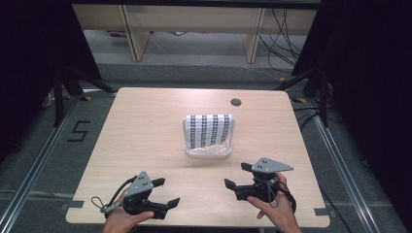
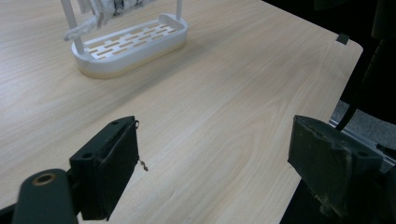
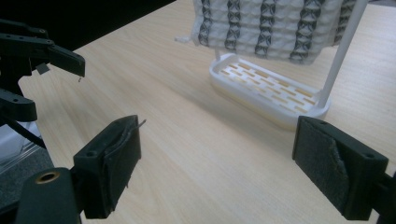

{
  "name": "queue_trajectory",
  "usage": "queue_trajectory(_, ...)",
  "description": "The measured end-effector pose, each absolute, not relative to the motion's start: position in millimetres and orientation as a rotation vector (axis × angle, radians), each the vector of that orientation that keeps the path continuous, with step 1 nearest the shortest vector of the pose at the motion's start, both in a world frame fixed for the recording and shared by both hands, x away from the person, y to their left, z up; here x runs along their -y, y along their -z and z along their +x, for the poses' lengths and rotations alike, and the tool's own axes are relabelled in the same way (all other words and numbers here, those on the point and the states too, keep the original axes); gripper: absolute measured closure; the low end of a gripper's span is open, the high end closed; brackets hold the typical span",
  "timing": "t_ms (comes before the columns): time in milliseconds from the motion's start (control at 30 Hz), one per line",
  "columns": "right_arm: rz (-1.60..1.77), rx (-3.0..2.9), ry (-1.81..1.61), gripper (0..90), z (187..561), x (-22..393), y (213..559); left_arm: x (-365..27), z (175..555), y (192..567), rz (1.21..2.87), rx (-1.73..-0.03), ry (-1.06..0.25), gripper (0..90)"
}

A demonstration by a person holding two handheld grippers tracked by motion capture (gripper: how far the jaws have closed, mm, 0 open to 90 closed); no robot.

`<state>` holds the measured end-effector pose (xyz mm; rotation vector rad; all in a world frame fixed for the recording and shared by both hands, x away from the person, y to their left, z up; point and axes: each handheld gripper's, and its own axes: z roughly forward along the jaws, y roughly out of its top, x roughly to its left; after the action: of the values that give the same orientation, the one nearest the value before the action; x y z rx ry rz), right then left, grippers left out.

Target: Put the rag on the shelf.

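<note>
While the high view takes in the whole wooden table (image 1: 145,131), its light top is bare apart from one item near the centre and a small round cable hole (image 1: 236,102) toward the far edge. Next in size, the white rack (image 1: 208,152) stands just past mid-table, with a patterned cloth (image 1: 210,130) of white and dark bands draped over its top rail. From above the cloth hides the tray; the right gripper view instead shows the slotted base (image 3: 268,88), one thin upright post and the cloth (image 3: 271,28) hanging clear above the base. The left gripper view shows the same base (image 2: 130,44) from the other end, with the cloth cut off at the frame's top. At the near edge, the left gripper (image 1: 165,192) and the right gripper (image 1: 237,175) are each held in a hand, well apart from the rack. Both have their jaws spread wide with nothing between them, only bare tabletop. The right gripper view also catches the left gripper (image 3: 28,70) at its left edge.
</note>
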<state>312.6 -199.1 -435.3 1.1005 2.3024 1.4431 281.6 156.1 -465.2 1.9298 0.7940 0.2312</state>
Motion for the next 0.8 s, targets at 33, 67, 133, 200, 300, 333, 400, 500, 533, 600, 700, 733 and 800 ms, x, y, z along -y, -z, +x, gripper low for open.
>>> queue_trajectory(33,1.119,-2.308,-1.433,16.6,311.1,199.8,436.0,-156.2,281.1,465.8,1.935,-0.795,-0.237,15.5)
queue_trajectory(67,1.074,-2.307,-1.428,16.6,312.7,201.3,437.8,-156.0,280.2,467.4,1.928,-0.799,-0.235,15.5)
queue_trajectory(133,1.080,-2.311,-1.420,16.6,310.6,201.8,441.2,-156.6,279.8,469.2,1.929,-0.796,-0.233,15.5)
queue_trajectory(200,1.095,-2.321,-1.423,16.6,309.0,201.9,443.9,-157.0,278.5,470.8,1.925,-0.801,-0.232,15.5)
queue_trajectory(300,1.051,-2.317,-1.418,16.6,307.7,202.8,448.6,-158.4,277.1,474.6,1.921,-0.807,-0.231,15.5)
queue_trajectory(333,1.104,-2.331,-1.423,16.6,304.8,201.4,449.0,-158.6,276.2,475.2,1.924,-0.816,-0.229,15.5)
queue_trajectory(400,1.132,-2.333,-1.408,16.7,302.1,201.6,450.2,-159.2,274.8,478.4,1.927,-0.811,-0.231,15.5)
queue_trajectory(500,1.100,-2.337,-1.410,16.6,300.8,202.1,454.9,-159.3,271.0,482.9,1.936,-0.817,-0.229,15.5)
queue_trajectory(533,1.063,-2.329,-1.394,16.6,301.4,203.6,456.4,-160.6,269.7,483.6,1.960,-0.811,-0.242,15.5)
queue_trajectory(600,1.087,-2.345,-1.401,16.6,298.9,203.7,459.3,-161.1,267.2,487.4,1.957,-0.812,-0.232,15.5)
queue_trajectory(700,1.125,-2.361,-1.401,16.6,294.5,202.7,464.1,-160.6,264.2,492.0,1.965,-0.817,-0.221,15.5)
queue_trajectory(733,1.073,-2.362,-1.409,16.6,296.3,203.1,467.0,-160.7,263.5,492.6,1.979,-0.812,-0.227,15.5)
queue_trajectory(800,1.139,-2.370,-1.402,16.6,291.8,201.4,469.0,-159.1,261.8,494.0,1.984,-0.804,-0.233,15.5)
